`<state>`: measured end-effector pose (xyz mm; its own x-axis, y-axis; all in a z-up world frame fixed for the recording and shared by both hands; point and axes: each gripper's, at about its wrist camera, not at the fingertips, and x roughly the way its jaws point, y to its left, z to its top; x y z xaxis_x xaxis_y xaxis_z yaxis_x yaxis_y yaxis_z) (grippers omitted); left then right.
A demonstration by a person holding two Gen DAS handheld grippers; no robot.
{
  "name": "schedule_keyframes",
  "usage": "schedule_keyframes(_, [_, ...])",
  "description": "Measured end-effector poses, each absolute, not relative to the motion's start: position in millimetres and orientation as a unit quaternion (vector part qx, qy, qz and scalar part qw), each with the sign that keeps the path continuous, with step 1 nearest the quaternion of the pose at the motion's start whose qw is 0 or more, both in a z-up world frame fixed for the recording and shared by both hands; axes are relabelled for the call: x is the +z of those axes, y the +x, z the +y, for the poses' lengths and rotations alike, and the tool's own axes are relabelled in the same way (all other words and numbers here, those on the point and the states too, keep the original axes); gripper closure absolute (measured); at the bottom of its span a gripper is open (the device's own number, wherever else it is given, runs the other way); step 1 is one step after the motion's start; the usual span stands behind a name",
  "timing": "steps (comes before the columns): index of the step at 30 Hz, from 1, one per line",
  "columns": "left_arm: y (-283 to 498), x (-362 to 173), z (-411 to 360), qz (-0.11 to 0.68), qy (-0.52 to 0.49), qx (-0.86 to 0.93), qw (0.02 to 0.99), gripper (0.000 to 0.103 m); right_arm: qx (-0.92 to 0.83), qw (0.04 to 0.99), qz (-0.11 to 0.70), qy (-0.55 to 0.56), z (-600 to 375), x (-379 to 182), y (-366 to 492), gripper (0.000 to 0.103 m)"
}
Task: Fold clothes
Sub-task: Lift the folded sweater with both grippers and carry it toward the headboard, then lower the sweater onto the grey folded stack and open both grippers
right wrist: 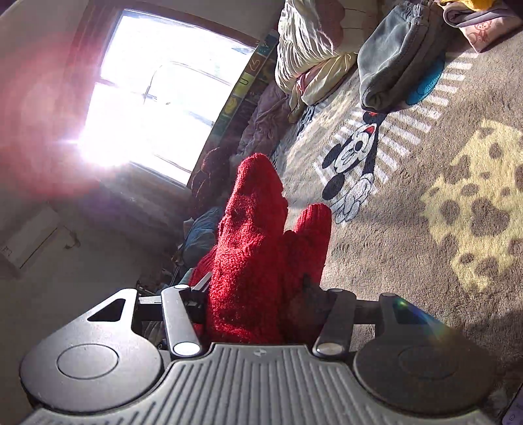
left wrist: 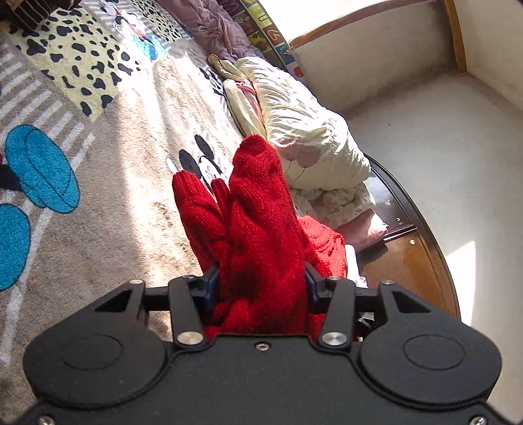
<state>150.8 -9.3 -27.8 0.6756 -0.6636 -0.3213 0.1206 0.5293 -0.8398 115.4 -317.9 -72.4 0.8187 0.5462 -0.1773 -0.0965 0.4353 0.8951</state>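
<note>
While my left gripper (left wrist: 261,287) pinches a thick bunch of the red sweater (left wrist: 258,209), I see the knit standing up off the blanket (left wrist: 124,183), a cream quilt (left wrist: 304,130) just beyond; I judge I'm holding it raised so it hangs straight. From the right wrist, my right gripper (right wrist: 264,310) likewise clamps red knit, lifted over the blanket, grey trousers (right wrist: 395,62) well apart near the window (right wrist: 157,98).

A cartoon-mouse print blanket (right wrist: 408,202) carries a folded grey garment (right wrist: 395,55), a cream duvet (left wrist: 294,124) and a crumpled mauve cloth (left wrist: 215,26).
</note>
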Motion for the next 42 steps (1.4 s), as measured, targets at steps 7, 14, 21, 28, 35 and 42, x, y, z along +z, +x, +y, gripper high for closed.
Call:
schedule_keyframes(7, [217,5,-81,0.334,-0.403,-0.295,0.800,0.056,0.166,0.827,0.175,0.508,-405,-25,139,0.049])
schedule_keyframes(14, [304,35,-138,0.333,-0.388,-0.333,0.793,0.056,0.124,0.818,0.162,0.537,-466,-2,201,0.049])
schedule_keyframes(21, [401,44,-172,0.290,-0.384,-0.417,0.771,0.056,0.110,0.853,0.066,0.506,-501,6,270,0.049])
schedule_keyframes(28, [474,-13,-201,0.211,-0.405,-0.522,0.720,0.055,0.100,0.902,-0.065,0.414,-529,-17,315,0.049])
schedule_keyframes(35, [535,-117,-261,0.419,-0.342,-0.303,0.785,0.052,-0.085,0.842,0.183,0.500,-570,-134,423,0.048])
schedule_keyframes(42, [522,-93,-248,0.402,-0.348,-0.305,0.790,0.031,-0.107,0.878,0.199,0.422,-564,-116,433,0.045])
